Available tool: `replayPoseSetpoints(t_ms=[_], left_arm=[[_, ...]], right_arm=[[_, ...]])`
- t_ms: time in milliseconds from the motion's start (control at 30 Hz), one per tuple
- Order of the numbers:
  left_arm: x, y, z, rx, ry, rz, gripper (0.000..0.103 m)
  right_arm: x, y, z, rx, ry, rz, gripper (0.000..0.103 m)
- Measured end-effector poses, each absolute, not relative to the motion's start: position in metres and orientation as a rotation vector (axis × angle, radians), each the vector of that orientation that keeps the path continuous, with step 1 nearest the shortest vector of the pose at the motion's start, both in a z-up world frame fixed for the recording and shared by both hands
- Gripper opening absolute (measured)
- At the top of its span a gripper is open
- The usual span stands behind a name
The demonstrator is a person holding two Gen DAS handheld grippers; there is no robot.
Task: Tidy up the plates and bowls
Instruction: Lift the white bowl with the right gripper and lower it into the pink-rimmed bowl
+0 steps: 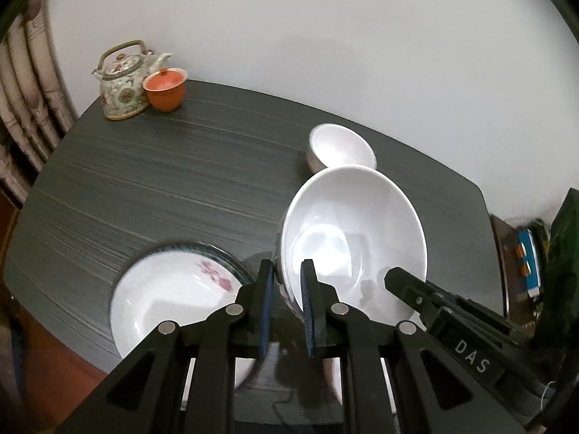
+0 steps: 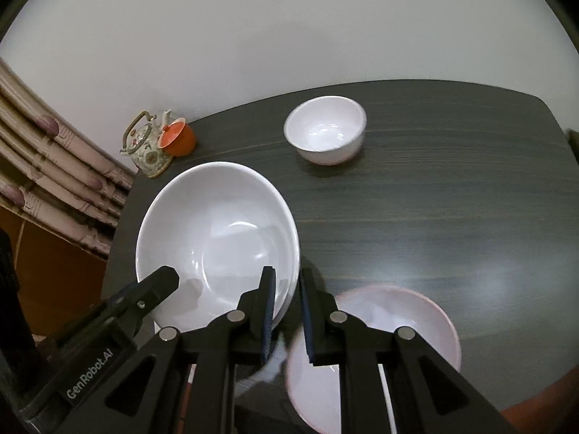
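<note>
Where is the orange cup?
The orange cup sits at the table's far left corner near the wall, touching the flowery teapot on its left in the left view.

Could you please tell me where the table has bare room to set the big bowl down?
Bare table lies between the teapot and the plate, and right of the small bowl. The near edge is crowded: plate, big bowl, pink bowl.

White bowls point(image 2: 217, 231), pink-flowered blue-rimmed plate point(image 1: 173, 289), orange lidded cup point(image 1: 164, 90), dark grey table point(image 1: 163, 166).
</note>
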State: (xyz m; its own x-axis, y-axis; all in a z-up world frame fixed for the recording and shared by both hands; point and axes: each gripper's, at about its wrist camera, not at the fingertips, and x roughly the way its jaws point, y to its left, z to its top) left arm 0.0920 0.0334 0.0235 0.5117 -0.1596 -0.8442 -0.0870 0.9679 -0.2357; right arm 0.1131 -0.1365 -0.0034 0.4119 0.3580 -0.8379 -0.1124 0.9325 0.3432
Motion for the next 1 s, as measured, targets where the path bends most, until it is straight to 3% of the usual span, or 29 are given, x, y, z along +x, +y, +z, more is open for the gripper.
replayPoseSetpoints(t_ms=[433, 1000], left_arm=[[0.067, -0.035, 0.002, -0.206, 1.13, -0.156, 0.012], [0.059, -0.06, -0.029, -0.16, 1.233, -0.17, 0.012]], right_arm=[[0.066, -0.206, -0.013, 0.298, 1.102, 0.184, 0.014], [0.055, -0.224, -0.052, 0.301, 1.184, 0.135, 0.014]])
